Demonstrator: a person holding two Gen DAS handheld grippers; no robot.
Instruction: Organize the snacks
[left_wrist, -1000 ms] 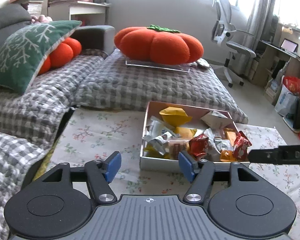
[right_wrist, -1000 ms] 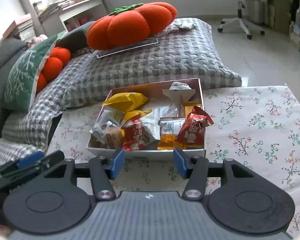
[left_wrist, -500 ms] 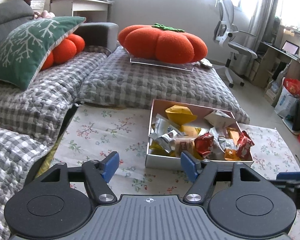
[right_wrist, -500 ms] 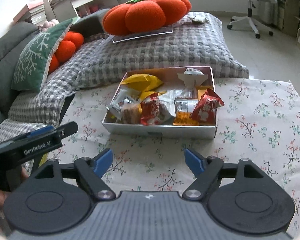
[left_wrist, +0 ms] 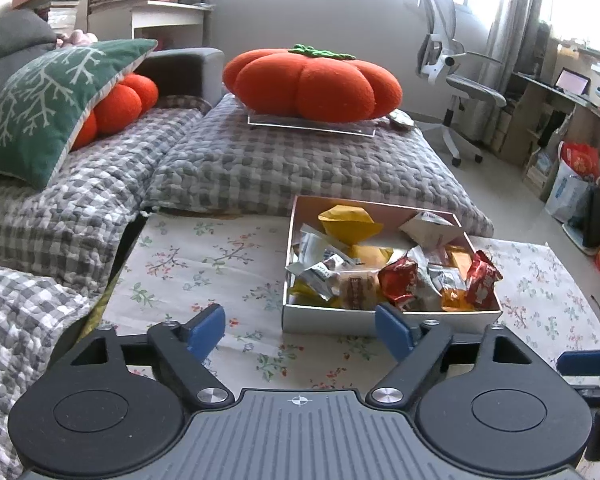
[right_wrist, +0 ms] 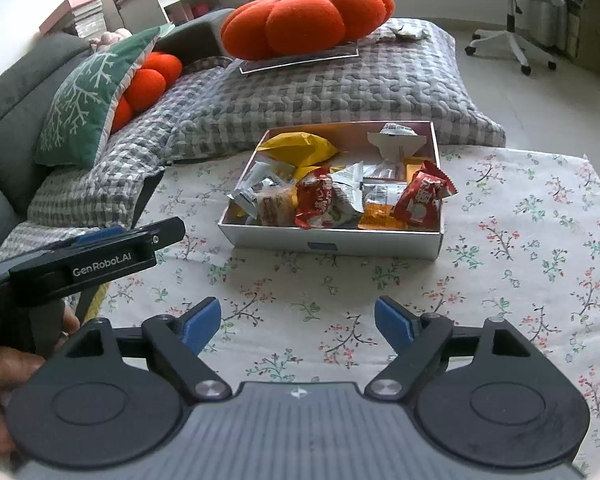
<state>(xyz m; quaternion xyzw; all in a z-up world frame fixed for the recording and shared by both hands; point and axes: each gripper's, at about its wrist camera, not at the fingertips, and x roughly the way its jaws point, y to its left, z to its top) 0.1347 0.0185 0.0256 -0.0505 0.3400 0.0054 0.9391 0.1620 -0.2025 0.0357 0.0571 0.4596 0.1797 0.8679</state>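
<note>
One snack box (right_wrist: 332, 238) | long axis left-right across view | both grippers' fingers opening, empty

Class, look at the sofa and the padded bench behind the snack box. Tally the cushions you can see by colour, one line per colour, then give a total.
Orange pumpkin cushions: 2, the big one on the bench and a smaller one half hidden
Green cushions with a white branch pattern: 1
Total: 3
</note>
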